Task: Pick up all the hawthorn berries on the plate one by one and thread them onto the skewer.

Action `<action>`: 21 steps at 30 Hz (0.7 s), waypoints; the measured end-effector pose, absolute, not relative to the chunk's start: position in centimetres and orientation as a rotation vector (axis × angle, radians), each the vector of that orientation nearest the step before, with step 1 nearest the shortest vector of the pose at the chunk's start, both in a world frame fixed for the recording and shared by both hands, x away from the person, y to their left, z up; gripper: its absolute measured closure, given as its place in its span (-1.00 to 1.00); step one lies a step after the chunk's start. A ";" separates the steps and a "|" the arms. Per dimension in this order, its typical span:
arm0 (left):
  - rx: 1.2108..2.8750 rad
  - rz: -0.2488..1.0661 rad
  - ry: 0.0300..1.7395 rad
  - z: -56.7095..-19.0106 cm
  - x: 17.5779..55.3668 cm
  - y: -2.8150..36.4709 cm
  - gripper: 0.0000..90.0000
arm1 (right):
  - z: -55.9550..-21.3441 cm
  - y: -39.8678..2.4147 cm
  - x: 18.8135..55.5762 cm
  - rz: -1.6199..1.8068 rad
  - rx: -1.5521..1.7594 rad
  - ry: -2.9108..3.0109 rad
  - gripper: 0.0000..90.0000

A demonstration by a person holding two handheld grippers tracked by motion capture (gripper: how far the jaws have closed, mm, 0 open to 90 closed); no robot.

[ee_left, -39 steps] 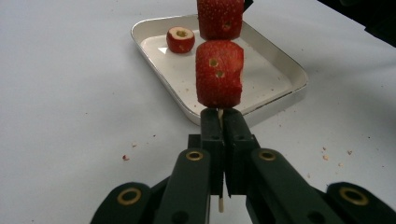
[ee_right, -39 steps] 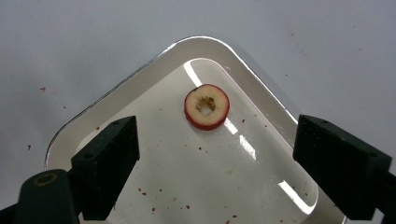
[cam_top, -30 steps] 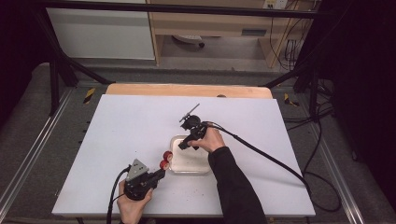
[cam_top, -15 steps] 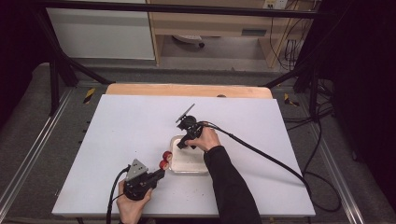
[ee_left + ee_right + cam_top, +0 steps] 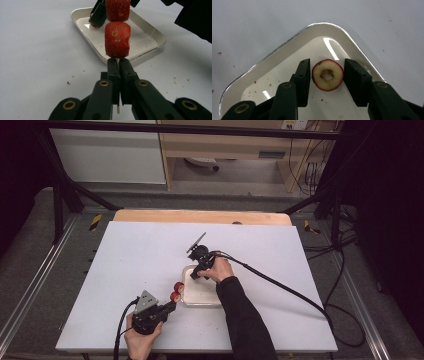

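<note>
Red fruit pieces (image 5: pixel 117 39) sit threaded on a thin wooden skewer (image 5: pixel 117 109), and the left gripper (image 5: pixel 119 68) is clenched on that stick just below the lower piece, near the centre of the left gripper view. The upper piece is cut off by the top edge of that frame, and the skewer's tip is hidden inside the fruit. In the high view the same gripper (image 5: pixel 172 303) lies at lower centre-left, the pieces showing as small red blobs beside the white tray (image 5: pixel 202 295).

In the right gripper view a cored fruit slice (image 5: pixel 327 74) with red skin lies in the tray's corner (image 5: pixel 287 46), mid-frame. The right gripper (image 5: pixel 327 78) has been closing around it; its jaws stand either side of the slice, with a narrow gap visible at each pad. The tray's near part is cut off by the bottom edge.

No writing or label is legible anywhere.
</note>
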State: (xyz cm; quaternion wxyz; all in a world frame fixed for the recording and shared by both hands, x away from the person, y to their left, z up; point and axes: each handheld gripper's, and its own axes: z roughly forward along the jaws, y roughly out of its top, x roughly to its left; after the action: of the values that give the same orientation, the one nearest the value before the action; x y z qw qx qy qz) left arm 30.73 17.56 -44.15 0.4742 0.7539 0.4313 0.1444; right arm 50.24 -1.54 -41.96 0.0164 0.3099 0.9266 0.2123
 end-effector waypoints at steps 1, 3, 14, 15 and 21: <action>1.843 0.354 1.055 -44.1 30.7 17.6 0.96 | -41.9 -1.5 50.2 0.651 0.971 2.880 0.34; 1.844 0.355 1.054 -44.1 30.7 17.5 0.96 | -41.9 -1.6 50.3 0.642 0.984 2.878 0.37; 1.834 0.354 1.052 -44.1 30.6 17.4 0.96 | -40.0 -2.1 49.3 0.730 1.095 2.829 0.38; 1.834 0.355 1.051 -44.0 30.5 17.4 0.96 | -39.7 -2.2 49.1 0.751 1.122 2.819 0.38; 1.824 0.349 1.044 -43.9 30.4 17.0 0.96 | -38.0 -3.3 47.8 0.895 1.195 2.738 0.38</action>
State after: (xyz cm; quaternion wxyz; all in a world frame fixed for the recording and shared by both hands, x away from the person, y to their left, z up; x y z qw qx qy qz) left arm 30.42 17.01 -43.94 0.4844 0.7489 0.4288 0.1434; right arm 47.80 -3.27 -37.96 0.0116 0.3832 0.8779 0.2870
